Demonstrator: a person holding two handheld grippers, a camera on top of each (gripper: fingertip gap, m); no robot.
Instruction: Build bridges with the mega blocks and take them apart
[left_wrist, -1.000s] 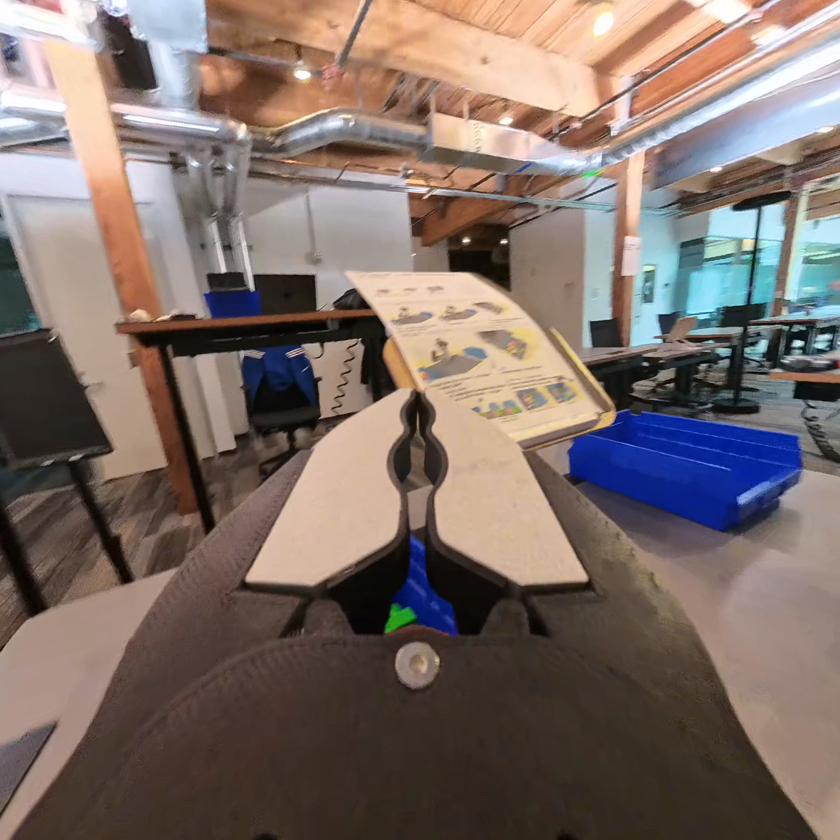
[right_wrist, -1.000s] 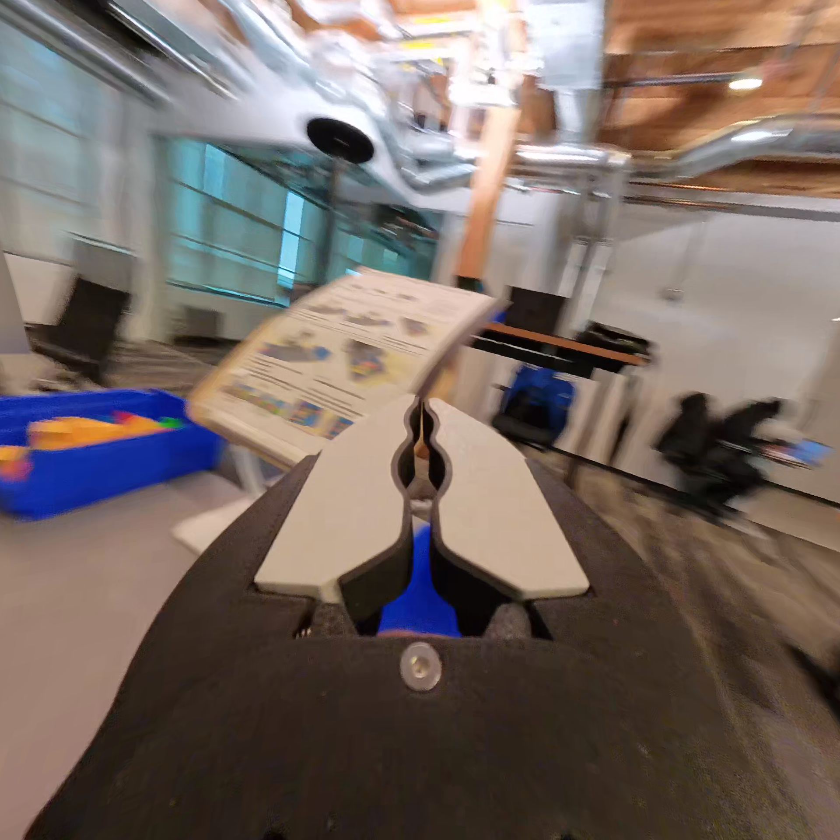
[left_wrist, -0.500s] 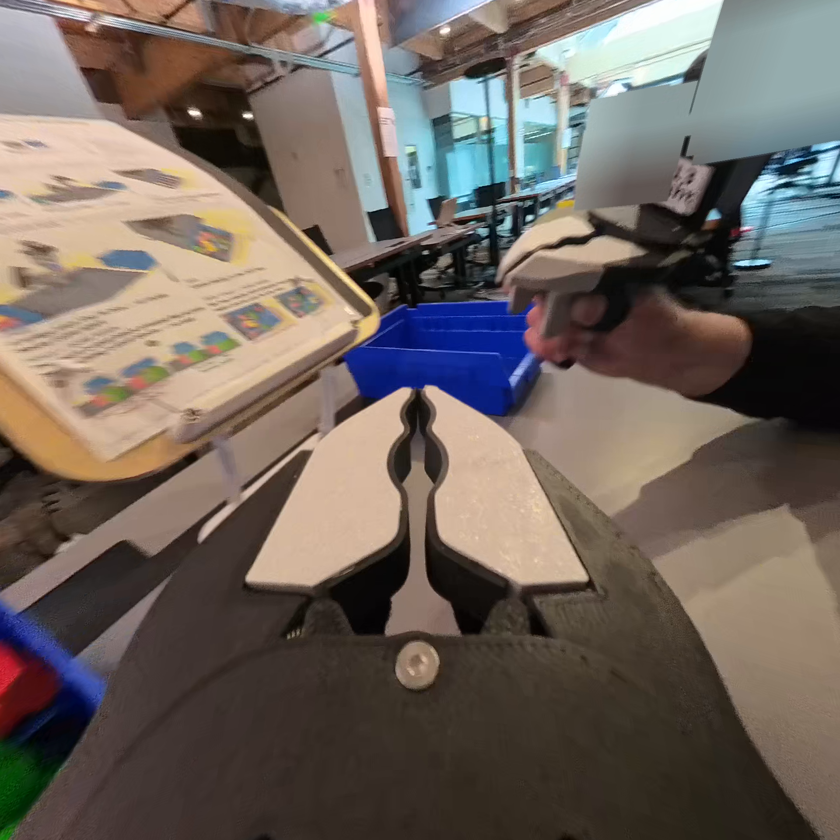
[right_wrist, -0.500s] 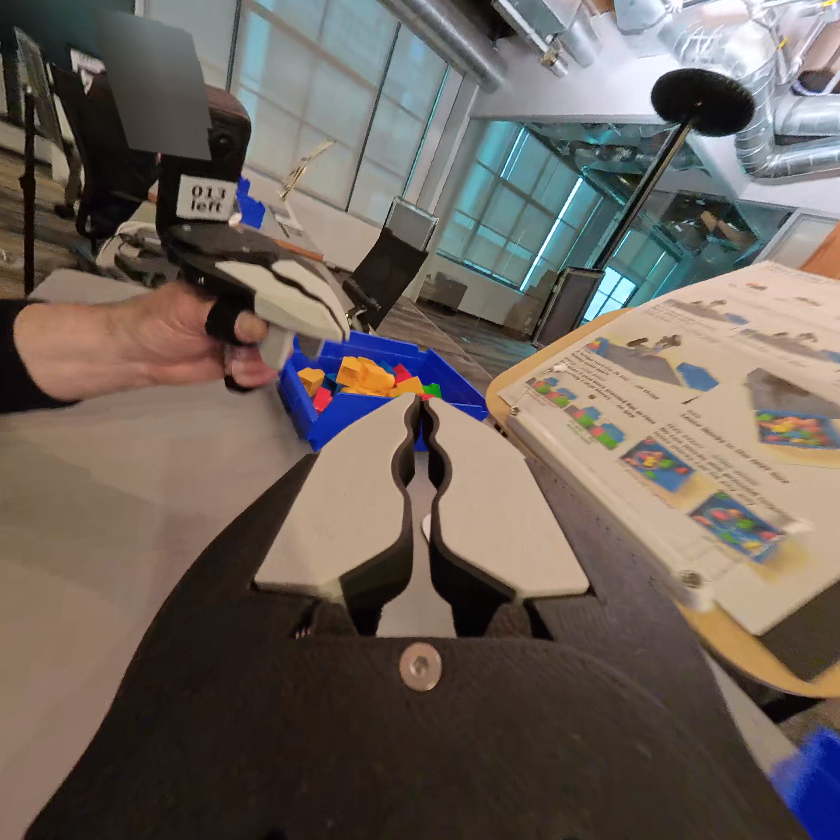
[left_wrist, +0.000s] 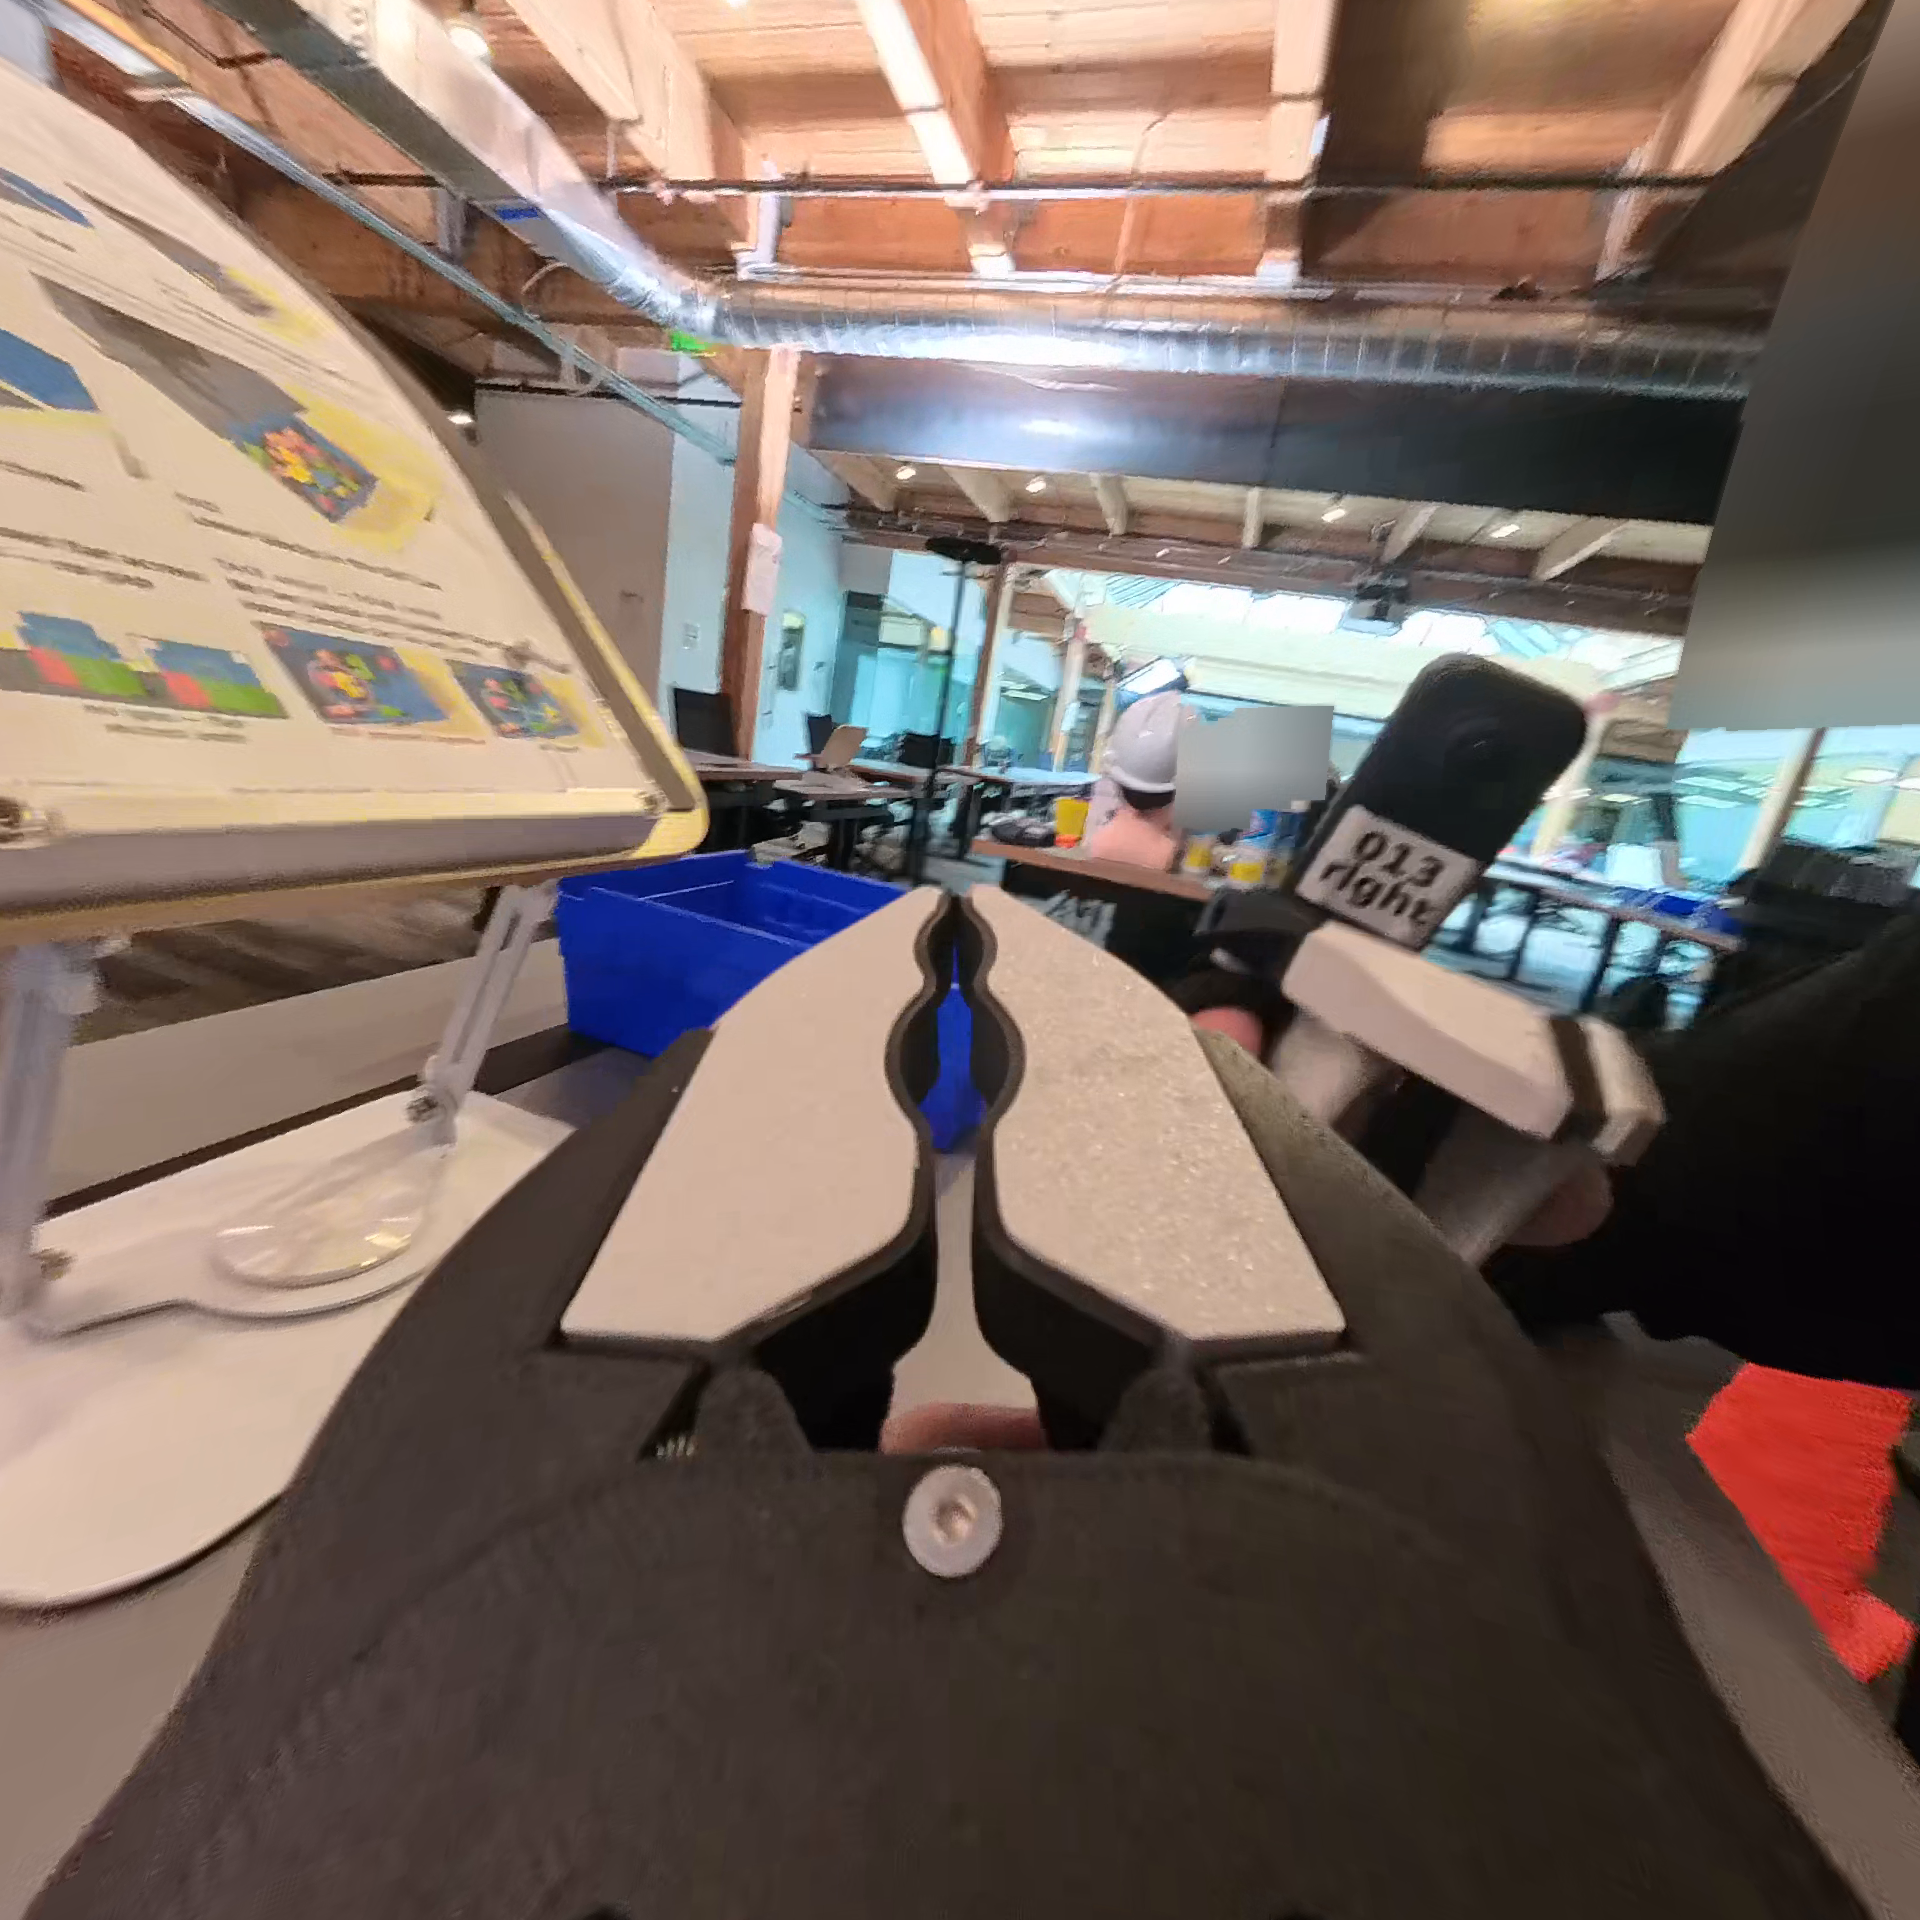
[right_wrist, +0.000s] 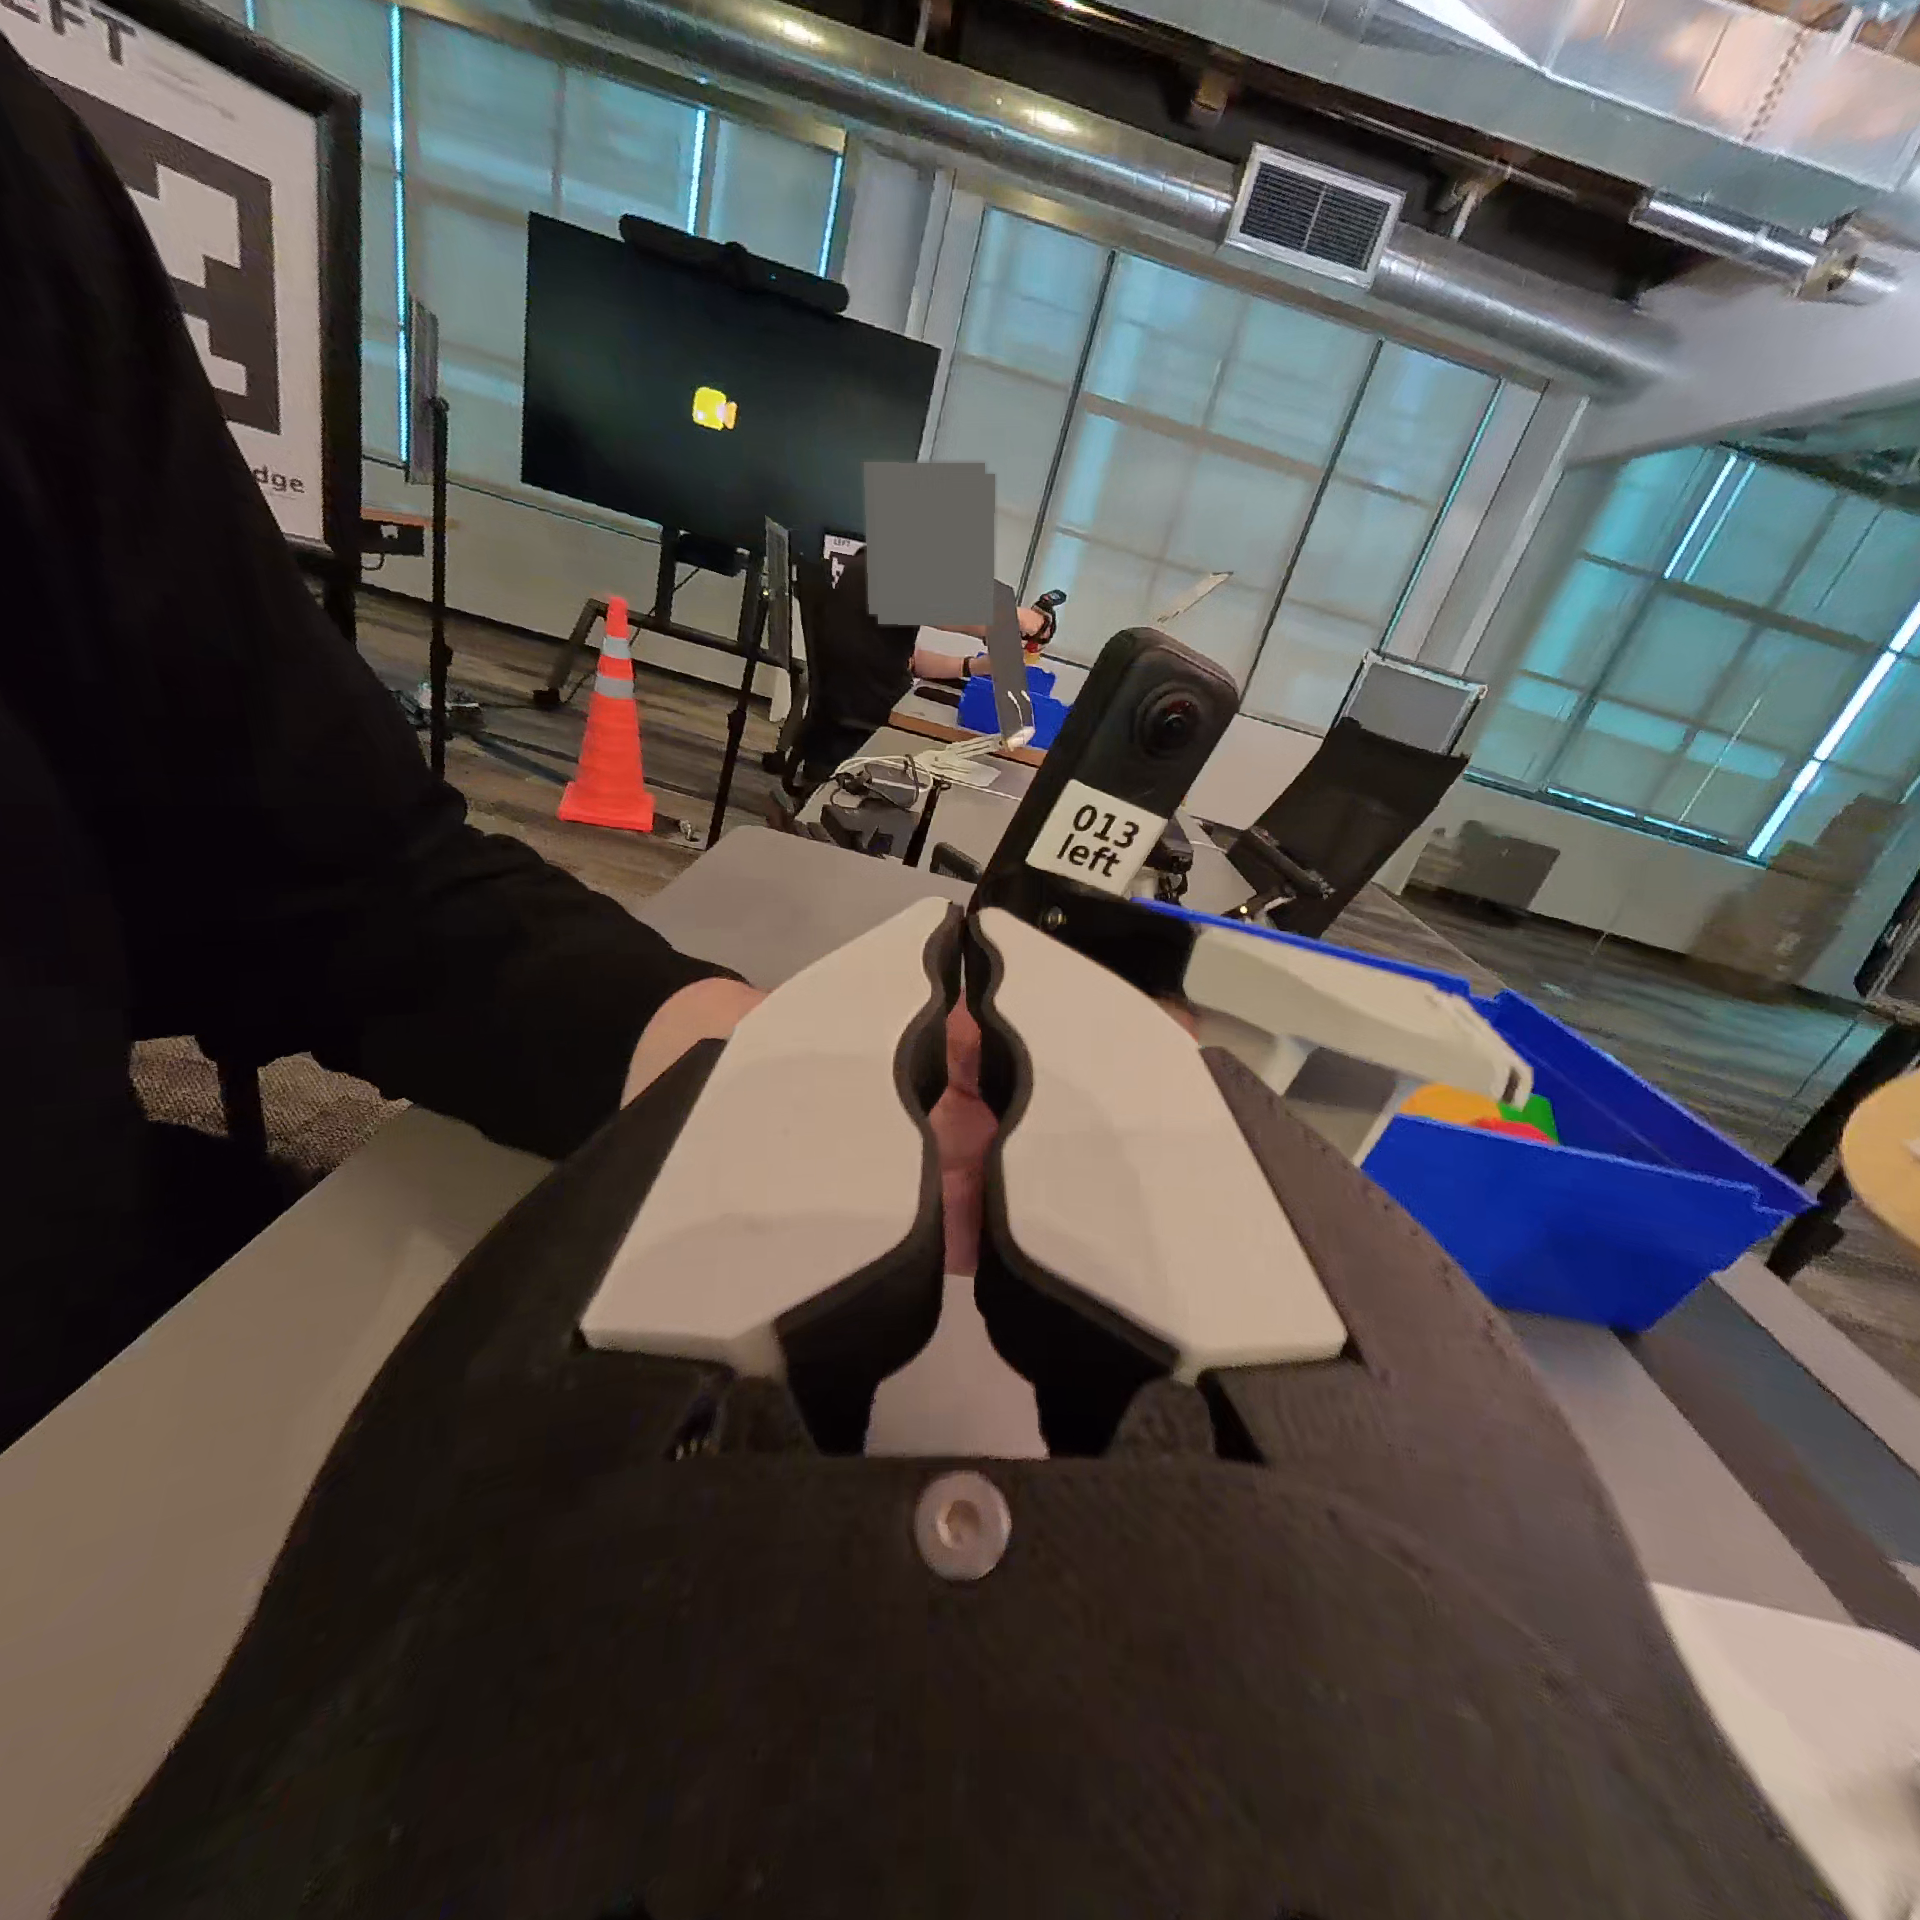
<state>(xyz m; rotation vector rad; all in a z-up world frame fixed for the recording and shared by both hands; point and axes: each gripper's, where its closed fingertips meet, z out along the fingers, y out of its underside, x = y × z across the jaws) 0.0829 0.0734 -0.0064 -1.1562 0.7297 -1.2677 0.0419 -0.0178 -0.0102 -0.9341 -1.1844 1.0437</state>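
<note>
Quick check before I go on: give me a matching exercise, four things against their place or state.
Things:
1. left gripper
2. blue bin with blocks
3. orange cone
4. instruction board

Place or state:
A. on the floor, far behind the table
B. tilted on a clear stand
C. shut, nothing between the fingertips
D. on the table, beneath the left gripper's fingers

Pairs: 1-C, 2-D, 3-A, 4-B

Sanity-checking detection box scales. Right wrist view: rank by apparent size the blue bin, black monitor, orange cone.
1-2. Blue bin and black monitor: similar apparent area, and the bin is much nearer, so unranked.
3. Orange cone: clearly smallest.
</note>
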